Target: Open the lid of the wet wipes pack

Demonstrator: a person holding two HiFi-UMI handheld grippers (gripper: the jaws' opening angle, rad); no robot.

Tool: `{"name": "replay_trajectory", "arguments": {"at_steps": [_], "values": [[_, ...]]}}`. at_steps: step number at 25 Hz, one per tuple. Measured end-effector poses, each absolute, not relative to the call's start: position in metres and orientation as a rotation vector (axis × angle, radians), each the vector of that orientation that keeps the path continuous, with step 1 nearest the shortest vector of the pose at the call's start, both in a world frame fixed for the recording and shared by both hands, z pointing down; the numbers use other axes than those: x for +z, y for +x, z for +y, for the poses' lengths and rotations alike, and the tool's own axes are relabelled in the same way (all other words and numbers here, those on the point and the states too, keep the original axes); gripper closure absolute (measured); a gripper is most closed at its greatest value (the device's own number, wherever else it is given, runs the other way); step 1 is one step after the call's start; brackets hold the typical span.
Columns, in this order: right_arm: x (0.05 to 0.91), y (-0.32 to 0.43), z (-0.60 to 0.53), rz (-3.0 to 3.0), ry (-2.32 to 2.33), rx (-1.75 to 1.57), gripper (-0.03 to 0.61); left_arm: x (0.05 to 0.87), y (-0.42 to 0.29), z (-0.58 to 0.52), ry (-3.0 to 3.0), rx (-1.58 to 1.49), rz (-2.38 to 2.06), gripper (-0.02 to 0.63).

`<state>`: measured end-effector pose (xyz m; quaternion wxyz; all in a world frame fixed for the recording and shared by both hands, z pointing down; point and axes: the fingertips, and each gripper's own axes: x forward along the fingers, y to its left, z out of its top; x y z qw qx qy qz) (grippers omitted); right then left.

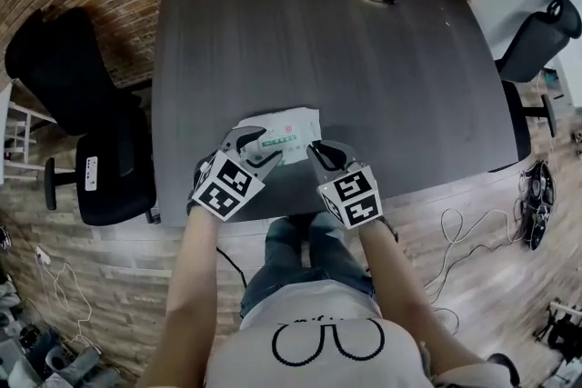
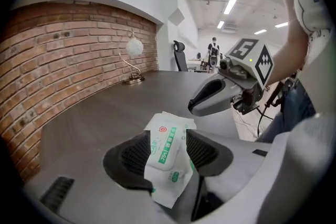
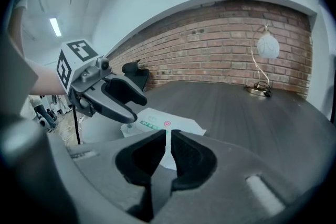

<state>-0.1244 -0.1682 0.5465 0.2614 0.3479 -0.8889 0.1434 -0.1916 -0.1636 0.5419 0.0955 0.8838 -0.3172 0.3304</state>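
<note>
Wipes pack (image 2: 170, 178): clamped in left tongs (image 2: 168, 140), on table (image 2: 105, 113). Right tongs (image 3: 167, 140): closed, empty, just beside the pack. Step: steadying. Next: right tongs must open and catch the lid (image 2: 164, 152) edge.

Both forearms (image 1: 186, 286) reach forward, side by side; the left gripper (image 2: 168, 150) clamps across the wet wipes pack (image 2: 170, 131); the right gripper (image 3: 167, 140) has its jaws nearly together, pinching the pack's white edge.
</note>
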Motion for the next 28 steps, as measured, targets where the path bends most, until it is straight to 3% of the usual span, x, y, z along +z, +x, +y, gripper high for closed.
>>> {"name": "replay_trajectory", "arguments": {"at_steps": [19, 28], "values": [[0.595, -0.133, -0.173, -2.288, 0.891, 0.445, 0.563, 0.596, -0.167, -0.165, 2.733, 1.44, -0.606, 0.419], [0.599, -0.133, -0.173, -2.282, 0.881, 0.484, 0.565, 0.594, -0.166, -0.164, 2.717, 1.505, -0.519, 0.511]]}}
